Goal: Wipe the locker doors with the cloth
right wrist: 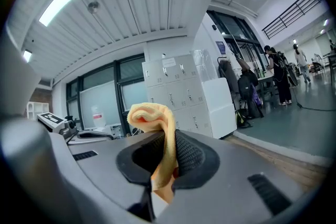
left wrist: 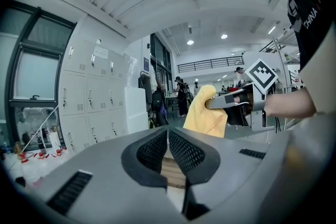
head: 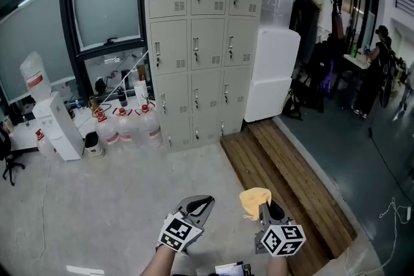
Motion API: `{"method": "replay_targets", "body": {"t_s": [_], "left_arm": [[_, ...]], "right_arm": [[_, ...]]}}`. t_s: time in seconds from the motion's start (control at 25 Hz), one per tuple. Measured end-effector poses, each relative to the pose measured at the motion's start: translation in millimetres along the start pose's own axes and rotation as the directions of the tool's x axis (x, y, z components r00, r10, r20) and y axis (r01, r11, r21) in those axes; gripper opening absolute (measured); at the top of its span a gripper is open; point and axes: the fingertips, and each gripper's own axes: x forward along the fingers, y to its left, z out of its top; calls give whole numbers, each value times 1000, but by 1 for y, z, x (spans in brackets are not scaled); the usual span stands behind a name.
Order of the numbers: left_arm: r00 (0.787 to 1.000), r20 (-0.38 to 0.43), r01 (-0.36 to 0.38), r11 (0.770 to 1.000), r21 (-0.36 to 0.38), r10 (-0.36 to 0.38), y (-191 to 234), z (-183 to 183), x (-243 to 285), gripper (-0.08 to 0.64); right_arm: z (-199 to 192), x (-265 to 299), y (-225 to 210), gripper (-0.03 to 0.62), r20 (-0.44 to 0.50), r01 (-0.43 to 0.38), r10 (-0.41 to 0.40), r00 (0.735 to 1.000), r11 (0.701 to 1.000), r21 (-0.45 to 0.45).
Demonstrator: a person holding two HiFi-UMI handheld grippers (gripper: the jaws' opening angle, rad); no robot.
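Note:
The beige lockers (head: 200, 42) stand against the far wall, three columns of small doors, several steps ahead of me. A yellow cloth (head: 254, 200) is bunched in my right gripper (head: 265, 209), which is shut on it low in the head view. In the right gripper view the cloth (right wrist: 153, 115) sticks up between the pads of that gripper (right wrist: 168, 136), with the lockers (right wrist: 176, 92) beyond. My left gripper (head: 199, 205) hovers beside it, shut with nothing in it. The left gripper view shows its own tips (left wrist: 168, 134) together and the cloth (left wrist: 205, 113) to the right.
Water jugs (head: 123, 126) and a white dispenser (head: 58, 126) sit left of the lockers. A white cabinet (head: 272, 74) stands at their right. A wooden platform (head: 284, 178) runs along the floor on my right. Hanging coats (head: 310, 29) and a person (head: 375, 74) are farther right.

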Motion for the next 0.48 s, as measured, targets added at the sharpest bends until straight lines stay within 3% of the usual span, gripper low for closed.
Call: {"method": "replay_targets", "body": {"t_s": [0.24, 0.48], "left_arm": [[1000, 10, 28, 1000, -12, -28, 34, -2, 45, 28], [998, 23, 53, 999, -11, -52, 111, -1, 100, 28]], "right_arm": [[3, 44, -20, 64, -11, 30, -31, 999, 1000, -2], [22, 128, -33, 64, -7, 69, -69, 998, 997, -22]]}}
